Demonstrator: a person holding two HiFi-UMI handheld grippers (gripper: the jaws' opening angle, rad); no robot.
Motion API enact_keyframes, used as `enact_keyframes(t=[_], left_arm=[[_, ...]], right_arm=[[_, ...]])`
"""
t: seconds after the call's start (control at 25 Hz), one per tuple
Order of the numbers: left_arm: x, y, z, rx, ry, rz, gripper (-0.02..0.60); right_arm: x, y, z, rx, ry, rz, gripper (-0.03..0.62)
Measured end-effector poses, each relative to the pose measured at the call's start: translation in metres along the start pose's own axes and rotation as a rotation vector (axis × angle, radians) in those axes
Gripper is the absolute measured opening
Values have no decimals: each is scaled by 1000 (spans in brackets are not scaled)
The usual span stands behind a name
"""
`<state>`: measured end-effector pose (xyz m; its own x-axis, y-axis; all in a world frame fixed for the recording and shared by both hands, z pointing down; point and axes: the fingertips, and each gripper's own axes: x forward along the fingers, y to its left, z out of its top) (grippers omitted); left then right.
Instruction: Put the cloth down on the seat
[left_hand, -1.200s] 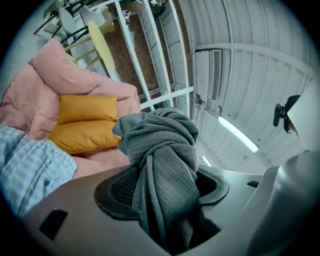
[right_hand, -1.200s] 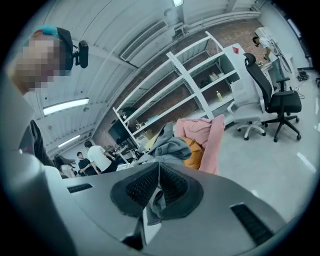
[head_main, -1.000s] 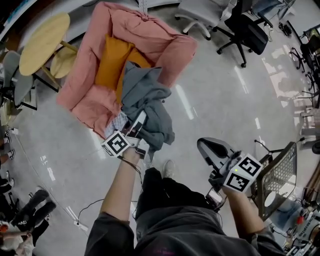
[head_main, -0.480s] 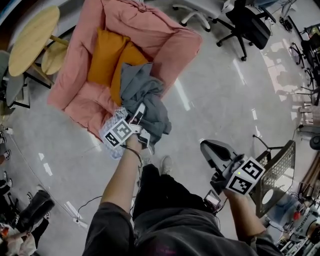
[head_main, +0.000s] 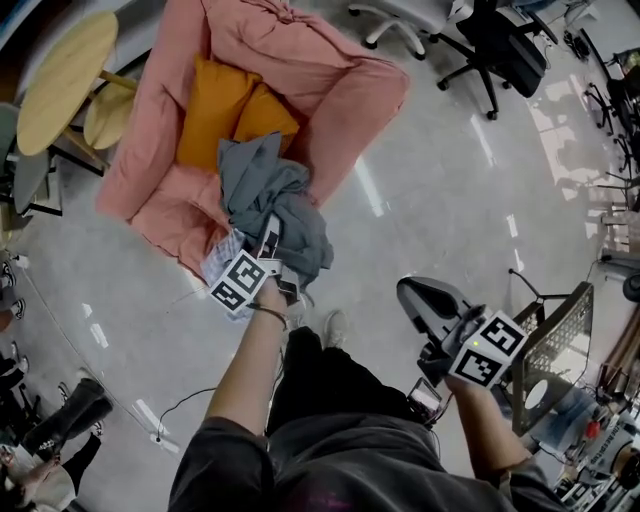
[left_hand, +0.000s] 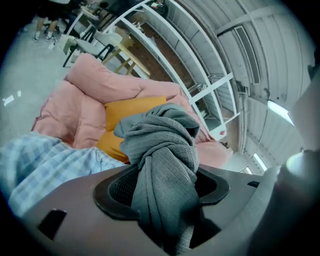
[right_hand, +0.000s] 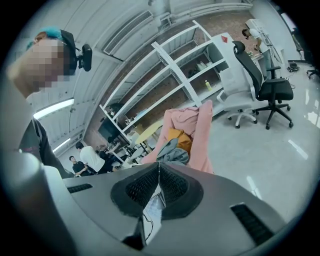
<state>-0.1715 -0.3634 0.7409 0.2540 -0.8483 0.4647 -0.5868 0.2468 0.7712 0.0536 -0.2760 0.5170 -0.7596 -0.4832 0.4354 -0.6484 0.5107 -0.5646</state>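
Floor (head_main: 450, 180) shining round seat (head_main: 330, 80) | left gripper (head_main: 268, 240) clenching cloth (head_main: 275, 195) at its bunch | cloth hanging soft, light, likely draping | right gripper (head_main: 425, 305) idling, jaws together, empty

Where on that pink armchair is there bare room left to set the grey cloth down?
The seat is bare on the side toward the round table, between that armrest and the cloth, in front of the orange cushions. The other side is crowded: the cloth hangs there from the left tool, a plaid cloth by the front edge.
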Motion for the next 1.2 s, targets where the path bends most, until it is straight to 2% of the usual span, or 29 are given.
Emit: enact_keyframes(t=[0.08,0.2,0.52,0.72,1.2], left_arm=[[11,6,-13,41,70,60,314],[32,5,-40,87,205,86,331],[44,14,-52,195,308,118,403],[30,9,-50,214,316,127,410],[-10,4,-29,258,248,153,408]], right_arm=[[0,0,0,1,3,3,17],[1,-1,-3,7,14,2,17],[1,-5,-10,17,29,4,17],[7,3,-11,8,38,30,17],[8,31,-12,-29,24,69,17]])
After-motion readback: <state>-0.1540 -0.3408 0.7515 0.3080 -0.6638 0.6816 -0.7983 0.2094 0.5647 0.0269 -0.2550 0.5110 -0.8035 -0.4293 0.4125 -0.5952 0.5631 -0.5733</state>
